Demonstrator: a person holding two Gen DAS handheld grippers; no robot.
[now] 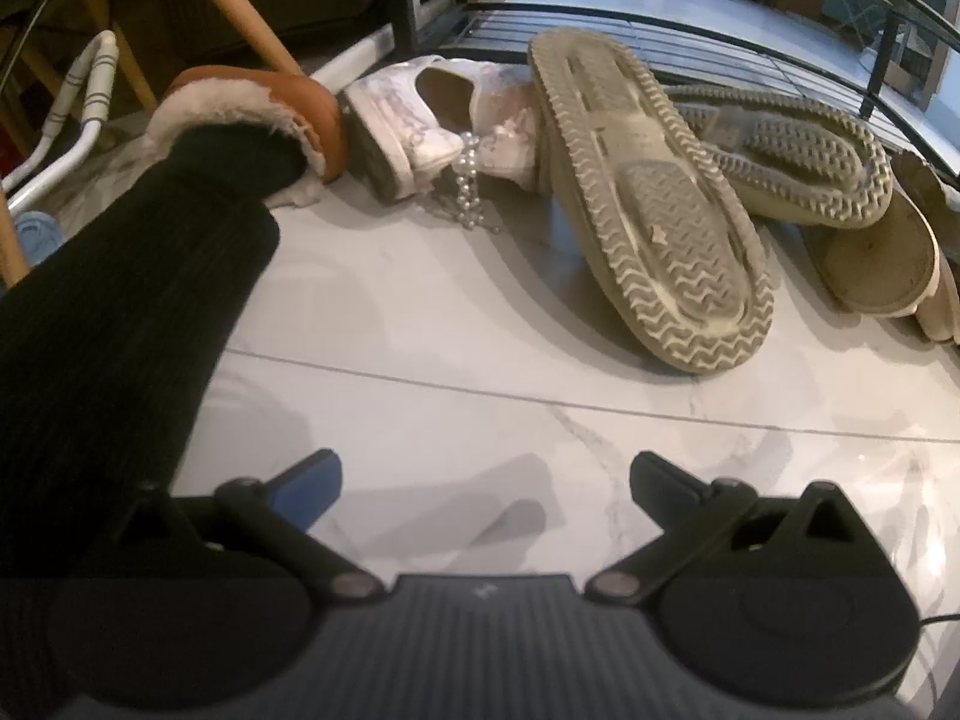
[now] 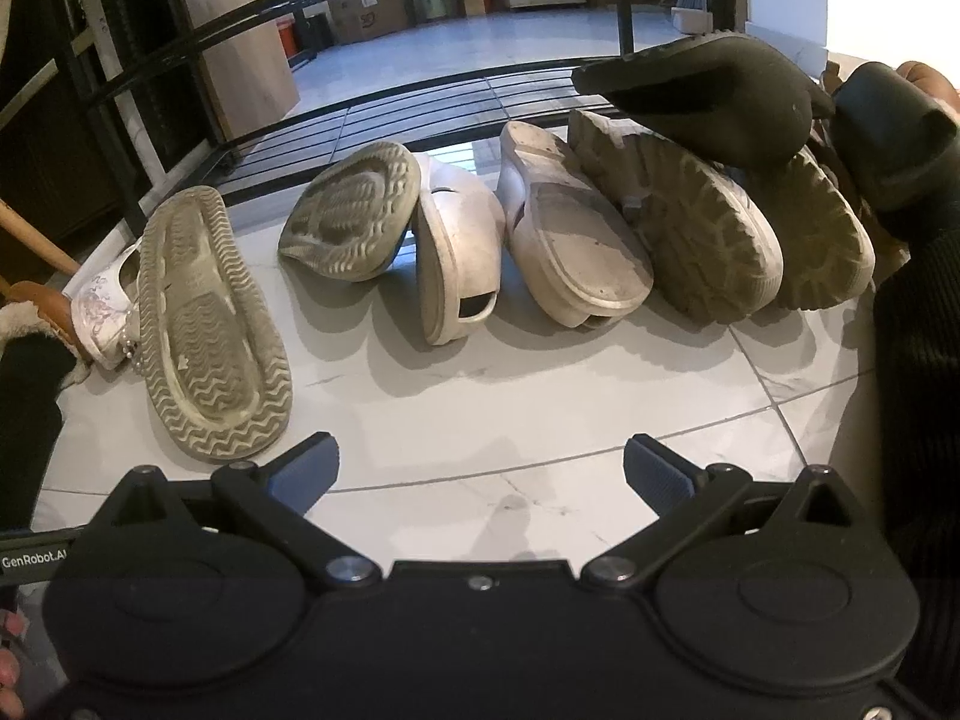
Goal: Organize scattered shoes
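While my left claw (image 1: 485, 483) hangs low over the marble floor (image 1: 420, 324) with its jaws apart and empty, an upturned grey-soled slipper (image 1: 651, 204) lies ahead, leaning against a white pearl-trimmed shoe (image 1: 414, 120), with a fur-lined tan slipper (image 1: 252, 102) worn on a foot at the left. Through my right wrist camera, my right claw (image 2: 480, 471) is likewise spread and empty, facing a row of overturned shoes in front of a black metal rack (image 2: 360, 114): white clogs (image 2: 462, 240), chunky-soled sneakers (image 2: 708, 240) and a black slide (image 2: 708, 96) on top.
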